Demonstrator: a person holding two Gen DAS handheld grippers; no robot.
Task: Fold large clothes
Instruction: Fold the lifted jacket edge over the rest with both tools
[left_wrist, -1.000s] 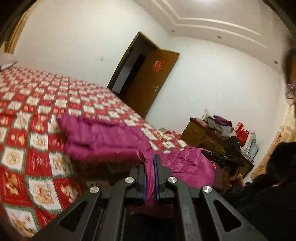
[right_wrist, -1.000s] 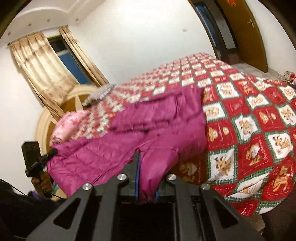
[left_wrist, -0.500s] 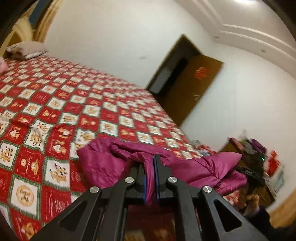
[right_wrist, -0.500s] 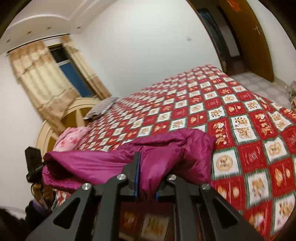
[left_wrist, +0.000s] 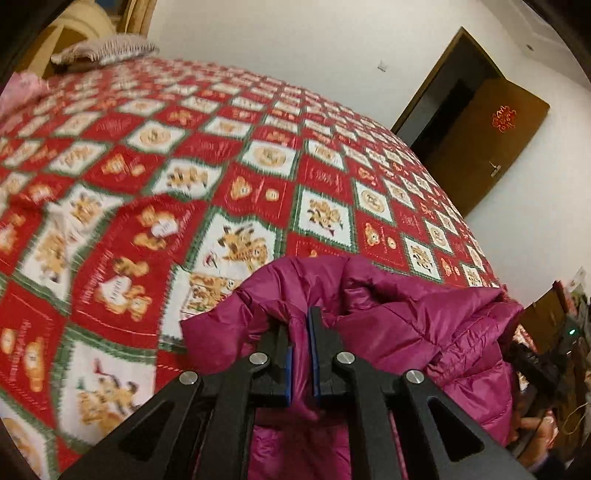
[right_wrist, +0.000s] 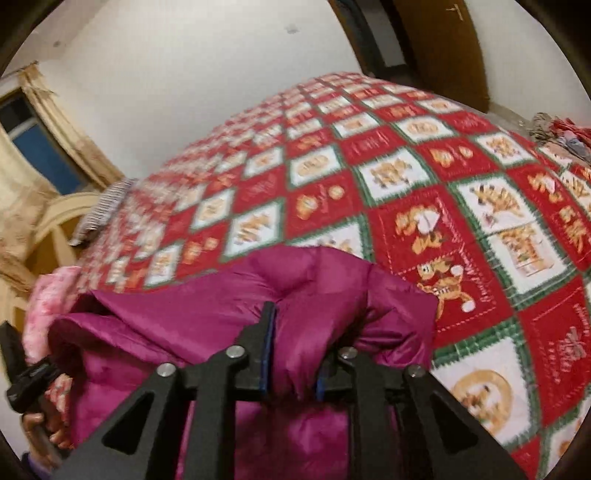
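Both grippers clamp the magenta puffer jacket (left_wrist: 399, 321) above a bed: the left gripper (left_wrist: 300, 343) pinches a thin fold between nearly closed jaws, while the right gripper (right_wrist: 291, 354) bites a thicker bunch, its far finger buried in fabric. Only the left wrist view shows the open brown door (left_wrist: 491, 147) with a red emblem and a cluttered dresser (left_wrist: 554, 317); only the right wrist view shows the curtained window (right_wrist: 40, 155) and arched headboard (right_wrist: 55, 225). Beyond the jacket, which is bunched over the near bed edge, spreads the red-and-white patchwork bedspread (left_wrist: 207, 155), with a grey pillow (left_wrist: 103, 50) at its far end, under white walls.
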